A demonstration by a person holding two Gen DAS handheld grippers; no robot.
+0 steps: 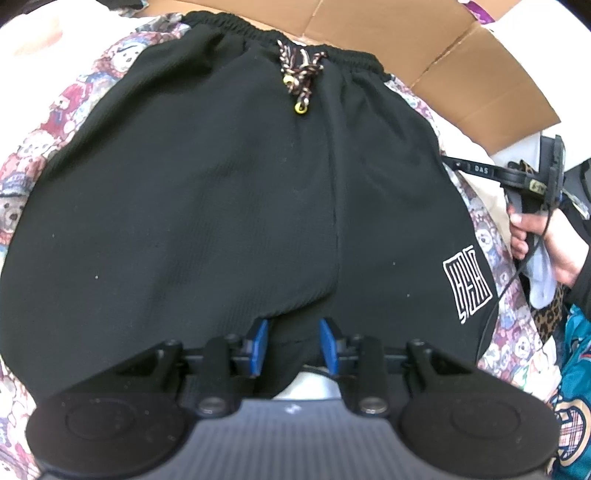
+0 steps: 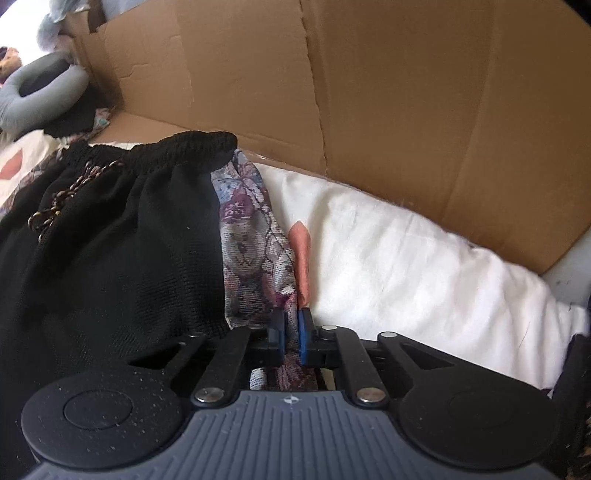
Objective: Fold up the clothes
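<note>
**Black shorts spread flat, both tools at the fabric**

Because the black shorts (image 1: 229, 206) lie spread face up over a teddy-bear print cloth (image 1: 55, 122), they fill almost the whole left wrist view, waistband at twelve o'clock and crotch at six o'clock. The fabric looks like a soft, light ribbed knit that will drape and sag rather than hold a crease, and it should not be slippery. A braided drawstring (image 1: 299, 79) with yellow tips hangs loose below the elastic waistband (image 1: 236, 26) and may wander during a fold. A white logo (image 1: 468, 282) sits near four o'clock.

The left tool (image 1: 293, 343) has its blue pads parted, with a bunch of the crotch fabric lying between them; I cannot tell whether they press it. The right tool (image 2: 291, 332) is closed on the edge of the print cloth, just beside the shorts' side seam, and it is not clear whether any black fabric is also pinched. A white blanket (image 2: 406, 258) and a cardboard box (image 2: 369, 92) lie beyond, towards one o'clock.

Good holds appear to be the thicker waistband corners and the leg hems.
</note>
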